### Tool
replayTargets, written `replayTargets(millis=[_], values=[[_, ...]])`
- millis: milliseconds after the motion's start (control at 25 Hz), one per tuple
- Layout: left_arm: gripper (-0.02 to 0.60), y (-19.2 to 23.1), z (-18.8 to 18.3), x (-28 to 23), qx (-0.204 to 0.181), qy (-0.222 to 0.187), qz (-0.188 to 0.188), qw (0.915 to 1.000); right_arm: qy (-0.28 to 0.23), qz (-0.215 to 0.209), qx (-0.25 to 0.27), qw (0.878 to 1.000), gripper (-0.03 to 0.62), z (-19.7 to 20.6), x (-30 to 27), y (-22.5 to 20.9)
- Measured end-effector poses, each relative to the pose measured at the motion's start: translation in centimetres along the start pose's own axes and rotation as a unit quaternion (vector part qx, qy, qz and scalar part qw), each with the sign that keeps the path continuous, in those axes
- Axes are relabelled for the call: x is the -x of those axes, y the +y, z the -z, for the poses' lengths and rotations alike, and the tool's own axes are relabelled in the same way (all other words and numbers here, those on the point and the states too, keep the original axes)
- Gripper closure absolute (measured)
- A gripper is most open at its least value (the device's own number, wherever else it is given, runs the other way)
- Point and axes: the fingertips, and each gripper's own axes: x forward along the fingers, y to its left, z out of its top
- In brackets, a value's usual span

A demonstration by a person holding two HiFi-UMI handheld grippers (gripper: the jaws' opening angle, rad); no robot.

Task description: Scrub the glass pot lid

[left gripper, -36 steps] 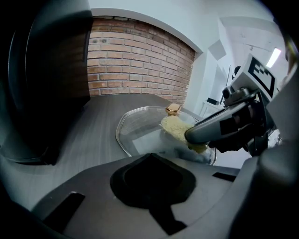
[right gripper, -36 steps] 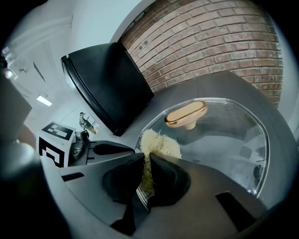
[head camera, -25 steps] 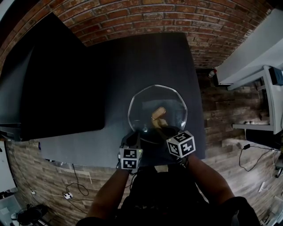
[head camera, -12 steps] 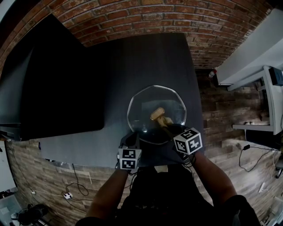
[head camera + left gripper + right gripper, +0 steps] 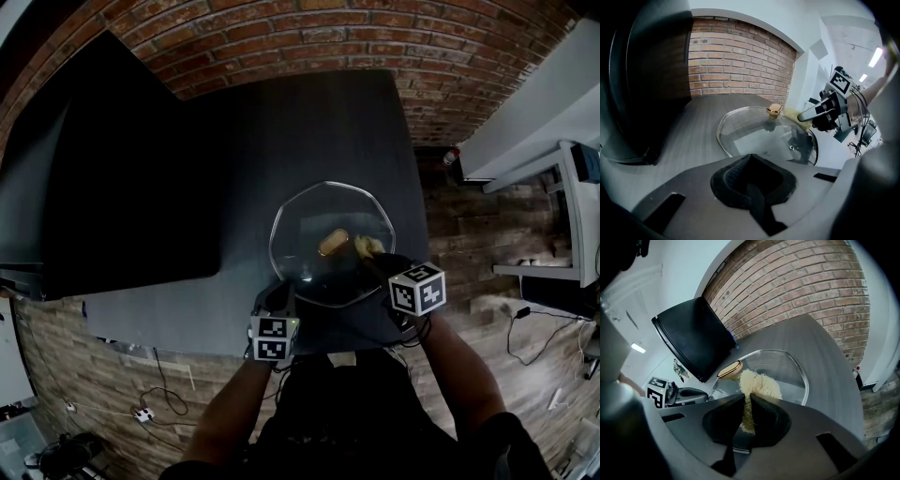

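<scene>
Glass lid (image 5: 328,234): right tool (image 5: 745,401) pinching scrub pad (image 5: 758,383) by knob (image 5: 729,370); left tool (image 5: 751,158) pressed together at rim. I'd use short strokes w/ even pressure.

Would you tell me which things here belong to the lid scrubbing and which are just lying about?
In the job: glass pot lid, scrubbing pad, right gripper clamping it, left gripper at the lid's rim.
Lying about: black panel, floor cables, white shelving.
</scene>
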Motion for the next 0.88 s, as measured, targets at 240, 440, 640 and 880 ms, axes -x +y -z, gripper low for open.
replayTargets(millis=[240,440,640,880], values=[[0.549,0.0,0.0,0.0,0.001,-0.001,0.001,1.0000,-0.007,0.009,-0.007,1.000,0.553,-0.6,0.5,-1.8],[0.549,0.0,0.0,0.0,0.004,-0.001,0.003,1.0000,-0.014,0.018,-0.017,1.000,0.553,-1.0,0.9,-3.5],[0.549,0.0,0.1,0.0,0.006,-0.001,0.002,1.0000,-0.019,0.025,-0.027,0.999,0.551,-1.2,1.2,-4.6],[0.549,0.0,0.1,0.0,0.007,-0.001,0.002,1.0000,-0.027,0.031,-0.037,0.998,0.552,-1.6,1.4,-5.5]])
